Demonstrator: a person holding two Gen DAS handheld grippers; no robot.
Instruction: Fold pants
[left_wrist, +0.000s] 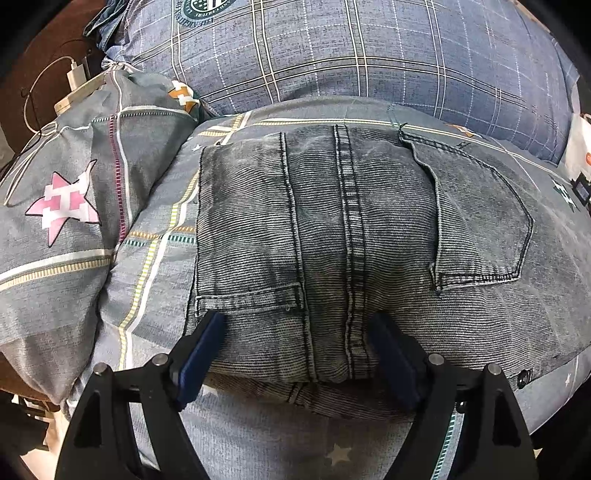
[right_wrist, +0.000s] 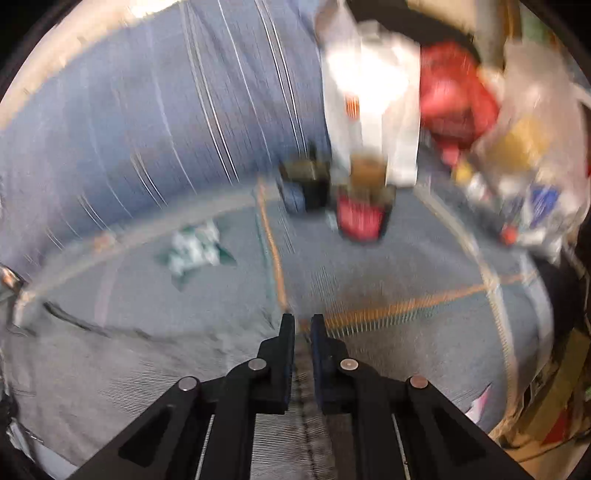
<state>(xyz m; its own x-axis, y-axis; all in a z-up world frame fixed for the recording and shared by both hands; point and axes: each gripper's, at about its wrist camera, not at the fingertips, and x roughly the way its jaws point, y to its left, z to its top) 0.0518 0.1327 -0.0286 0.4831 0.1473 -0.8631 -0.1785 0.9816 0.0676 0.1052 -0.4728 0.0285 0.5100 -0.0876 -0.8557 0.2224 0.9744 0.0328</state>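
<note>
Grey washed denim pants (left_wrist: 332, 229) lie folded on the bed, back pocket and centre seam facing up. My left gripper (left_wrist: 297, 319) is open wide at their near folded edge; its blue pads (left_wrist: 203, 350) rest at either side of the seam without squeezing it. The right wrist view is blurred by motion. There my right gripper (right_wrist: 303, 319) has its fingers almost together, with a dark seam of the pants (right_wrist: 110, 369) caught in the narrow slit between them, near the cloth's far edge.
A grey patterned bedsheet (left_wrist: 155, 266) lies under the pants. Behind is a blue plaid pillow (left_wrist: 369, 55), at the left a star-print quilt (left_wrist: 66, 206) and a white charger (left_wrist: 75, 74). White and red bags (right_wrist: 369, 92) and small dark boxes (right_wrist: 362, 214) crowd the far right.
</note>
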